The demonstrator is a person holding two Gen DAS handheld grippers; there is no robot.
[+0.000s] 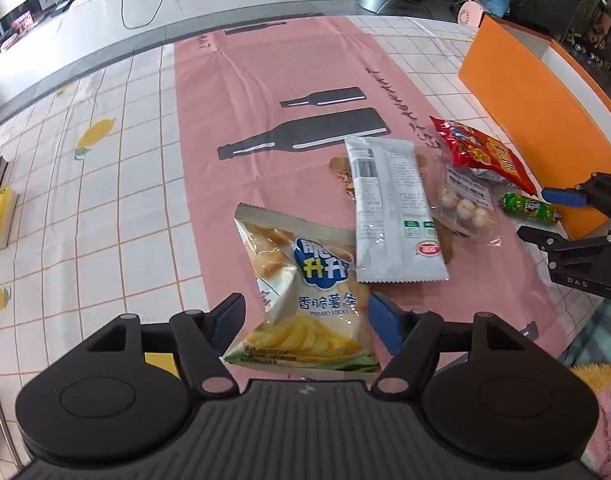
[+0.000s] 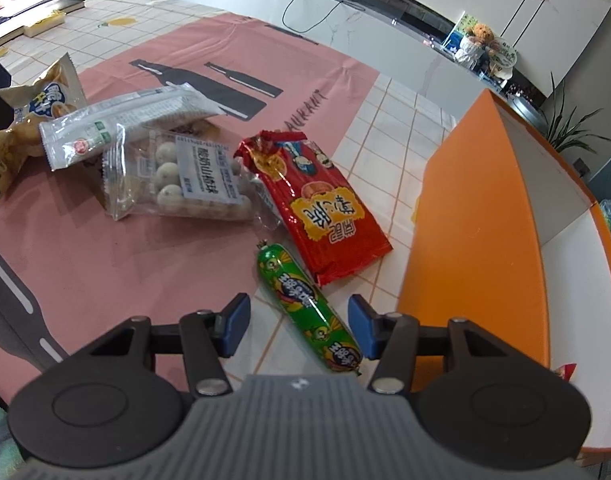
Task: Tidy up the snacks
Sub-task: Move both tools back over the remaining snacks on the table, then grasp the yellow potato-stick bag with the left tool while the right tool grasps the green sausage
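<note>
Your right tongs [image 2: 299, 326] sit spread around the green sausage [image 2: 309, 308], whose long axis runs slantwise between the pads (the orange box [image 2: 477, 216] stands just to its right, open room ahead). Your left tongs [image 1: 305, 328] straddle the potato-stick bag [image 1: 305, 292], also spread, on the tabletop [image 1: 105, 184].

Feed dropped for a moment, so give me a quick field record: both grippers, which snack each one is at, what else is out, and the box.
left gripper: open, fingers either side of the potato sticks bag
right gripper: open, straddling the green sausage
contact: neither one closed on its snack yet
other snacks on cloth: white packet, clear bag of balls, red packet
orange box: open, to the right of the snacks; a bit of a wrapper shows inside
</note>
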